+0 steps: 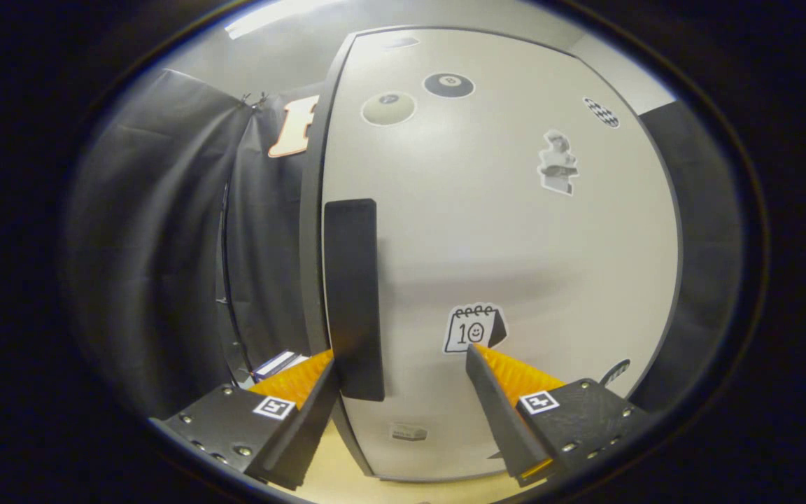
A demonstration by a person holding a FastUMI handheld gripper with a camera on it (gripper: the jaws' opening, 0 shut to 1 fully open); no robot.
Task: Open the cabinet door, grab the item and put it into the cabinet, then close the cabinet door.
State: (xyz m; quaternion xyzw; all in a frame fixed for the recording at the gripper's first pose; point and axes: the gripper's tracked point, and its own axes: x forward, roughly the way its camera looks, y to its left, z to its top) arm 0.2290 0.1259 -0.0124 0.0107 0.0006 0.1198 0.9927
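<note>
Through my gripper view, the cabinet door (515, 231) is a smooth, matte, pale grey slab with rounded corners and a dark edge, dotted with flat stickers: two billiard balls (448, 85) toward twelve o'clock, a bust figure (557, 163) at about two, and a small calendar sticker (473, 328) just ahead of my right finger. A long, dark, rectangular handle (352, 297) stands upright near the door's left edge. My gripper (403, 360) is spread wide, released, clasping nothing; the left finger's tip sits at the handle's lower part, perhaps touching it, though the fisheye blur makes that hard to judge. At eight o'clock, behind the left finger, a small boxy item (276, 364) lies half hidden. Wrinkled black cloth (158, 245) hangs at nine o'clock.
</note>
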